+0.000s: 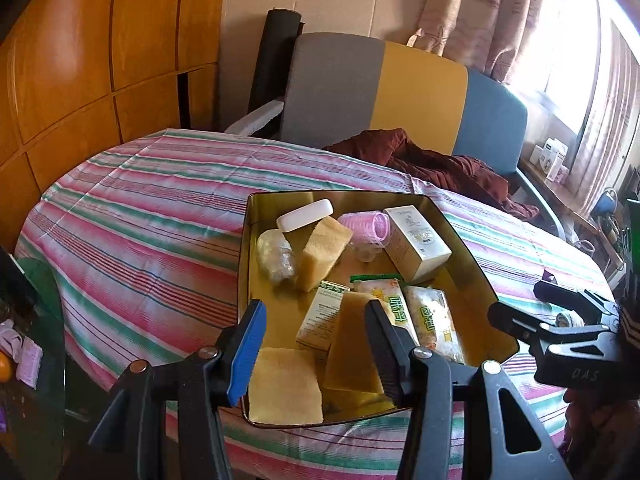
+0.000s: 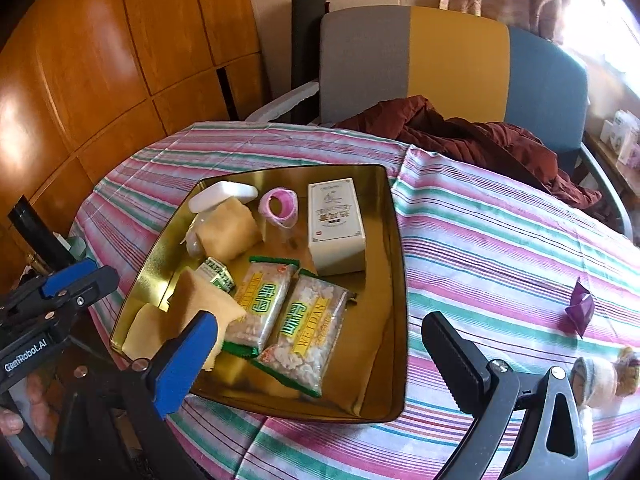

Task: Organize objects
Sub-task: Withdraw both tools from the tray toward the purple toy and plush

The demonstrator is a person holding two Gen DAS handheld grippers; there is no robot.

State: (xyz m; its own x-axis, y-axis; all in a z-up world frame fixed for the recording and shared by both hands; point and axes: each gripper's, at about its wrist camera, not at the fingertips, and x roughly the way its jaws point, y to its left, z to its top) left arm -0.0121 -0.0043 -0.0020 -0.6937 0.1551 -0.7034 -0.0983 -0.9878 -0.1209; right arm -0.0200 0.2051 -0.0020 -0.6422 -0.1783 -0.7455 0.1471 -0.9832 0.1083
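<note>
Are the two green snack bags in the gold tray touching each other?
Touching. In the right wrist view the two snack bags lie side by side in the gold tray, long edges pressed together with no tray floor showing between them.

You have a gold tin tray [image 2: 394,240] on the striped cloth, holding two clear snack packets [image 2: 280,312] lying flat side by side, a white box [image 2: 337,226] beside a pink roller [image 2: 279,206], a white soap bar [image 2: 224,194] and yellow sponge blocks [image 2: 234,230]; one small green-and-white carton [image 2: 218,274] lies between the sponges
</note>
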